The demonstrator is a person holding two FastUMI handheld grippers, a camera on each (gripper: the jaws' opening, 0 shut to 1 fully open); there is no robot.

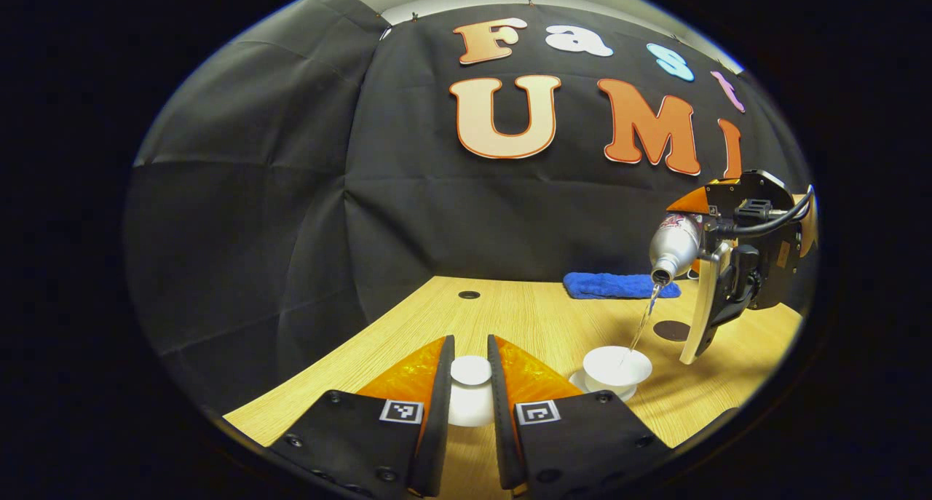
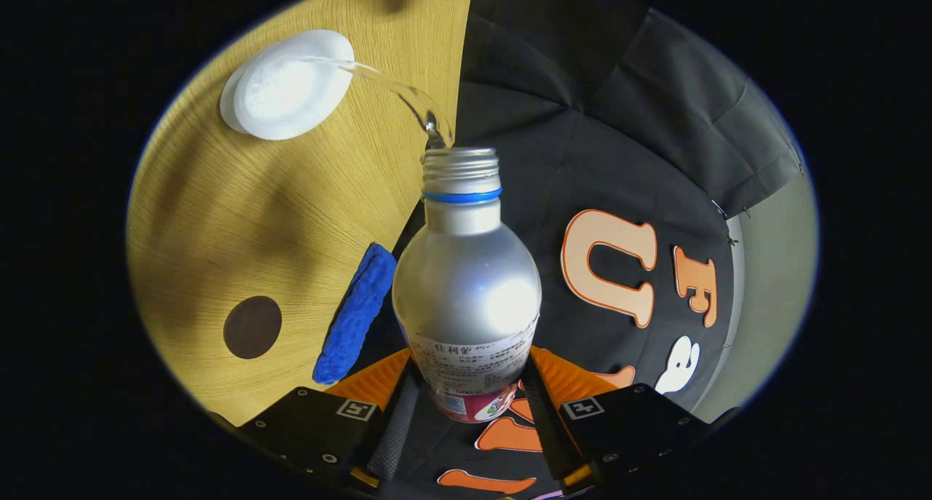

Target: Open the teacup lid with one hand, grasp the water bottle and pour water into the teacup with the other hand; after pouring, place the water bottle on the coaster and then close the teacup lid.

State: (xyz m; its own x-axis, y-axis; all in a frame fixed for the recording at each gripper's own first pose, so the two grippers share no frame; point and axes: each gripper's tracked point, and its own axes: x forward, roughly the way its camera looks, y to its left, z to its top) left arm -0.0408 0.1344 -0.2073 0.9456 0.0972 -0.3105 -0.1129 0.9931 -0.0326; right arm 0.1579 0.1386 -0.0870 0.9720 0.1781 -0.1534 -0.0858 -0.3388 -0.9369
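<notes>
White teacup lid [image 1: 470, 387] clamped in left gripper [image 1: 471, 383], right gripper [image 2: 466, 405] gripping tilted water bottle [image 2: 466, 282], pouring into teacup [image 1: 617, 367]

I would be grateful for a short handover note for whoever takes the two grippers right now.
Left gripper: shut on the white ceramic teacup lid, held off to the side of the cup above the light wooden table.
Right gripper: shut on the silver water bottle, uncapped and tilted, a stream of water running into the open white teacup on its saucer.
The round dark brown coaster lies bare beside the blue folded cloth.
Done: lid off, bottle grasped, pouring under way.
Left: finish pouring, stand the bottle on the coaster, put the lid back on.
</notes>
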